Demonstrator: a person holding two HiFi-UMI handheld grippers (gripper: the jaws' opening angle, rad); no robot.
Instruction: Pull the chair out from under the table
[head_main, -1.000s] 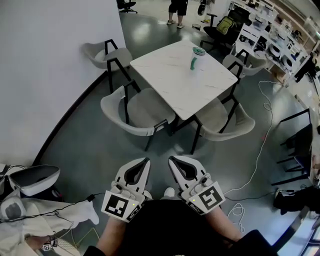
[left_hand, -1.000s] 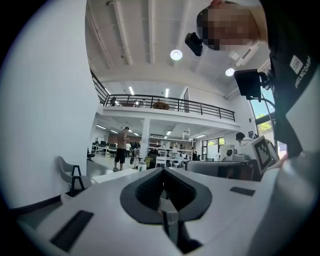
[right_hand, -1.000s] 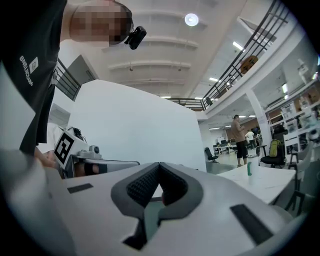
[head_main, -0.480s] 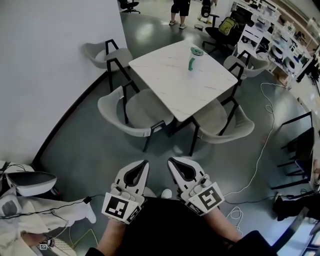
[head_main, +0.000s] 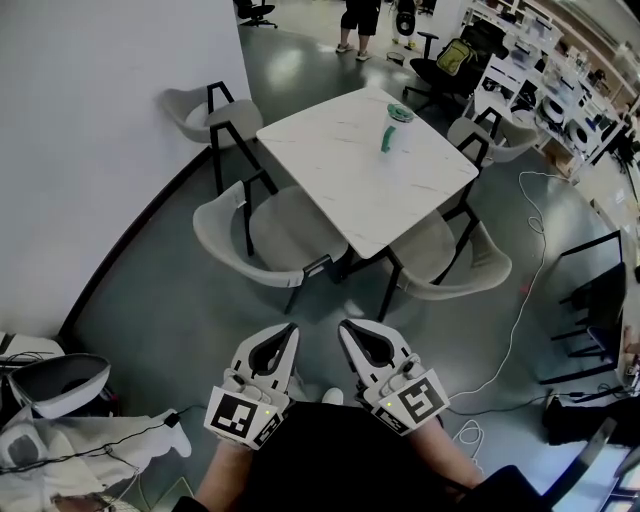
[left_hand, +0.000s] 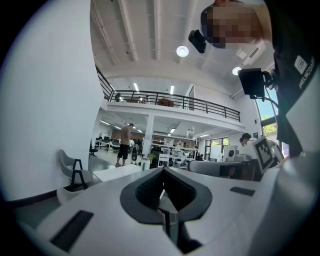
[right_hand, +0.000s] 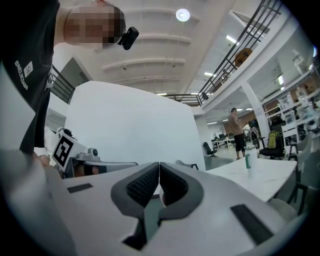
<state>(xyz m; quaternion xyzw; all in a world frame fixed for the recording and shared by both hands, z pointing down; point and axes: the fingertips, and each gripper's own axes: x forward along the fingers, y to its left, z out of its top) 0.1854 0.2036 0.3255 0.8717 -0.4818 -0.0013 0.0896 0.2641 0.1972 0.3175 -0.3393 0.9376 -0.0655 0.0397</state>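
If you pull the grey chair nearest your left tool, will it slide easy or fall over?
It probably slides fairly easily: the floor looks smooth and shiny. The grey chair should stay stiff, as its shell looks moulded in one piece. Tipping seems unlikely, since its black legs splay wide.

The whole scene sits lower in the head view than a second ago. The bench (head_main: 340, 170) and its near corner slide down toward the left claw (head_main: 290, 328) and the right claw (head_main: 345, 326). The strip of floor (head_main: 190, 310) between the claw tips and the two nearest seats, the left chair (head_main: 235, 240) and the right chair (head_main: 455, 265), is now narrower. The green cup (head_main: 392, 128) shifts slightly right and down with the bench. At lower left, the rounded white object (head_main: 58, 380) drops nearer the frame's bottom edge.
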